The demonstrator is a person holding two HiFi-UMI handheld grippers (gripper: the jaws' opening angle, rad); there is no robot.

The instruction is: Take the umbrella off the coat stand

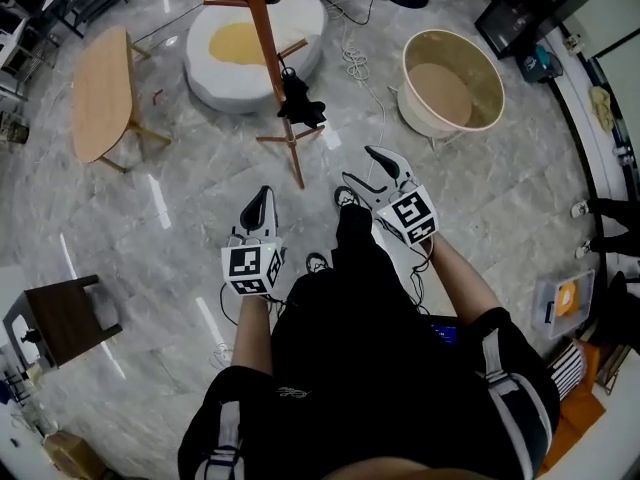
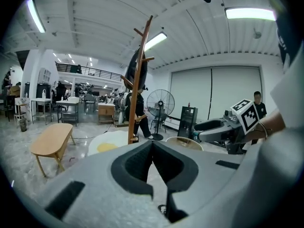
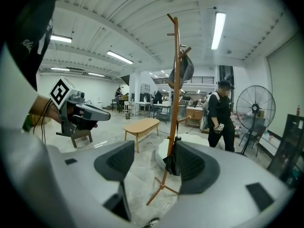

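A slim wooden coat stand (image 1: 272, 68) rises from the marble floor ahead of me. A black folded umbrella (image 1: 299, 102) hangs low on it, beside the pole. In the right gripper view the umbrella (image 3: 172, 159) shows between the jaws but well beyond them, and a dark grey item (image 3: 183, 70) hangs near the stand's top. My right gripper (image 1: 372, 171) is open and empty, still short of the stand. My left gripper (image 1: 260, 205) is further back on the left, its tips (image 2: 152, 144) together with nothing in them. Its view shows the stand (image 2: 139, 87) further off.
A white and yellow egg-shaped cushion (image 1: 255, 43) lies behind the stand. An oval wooden table (image 1: 103, 93) is at the left and a round beige tub chair (image 1: 450, 78) at the right. A dark stool (image 1: 60, 318) is near left. A person in black (image 3: 221, 115) stands beyond.
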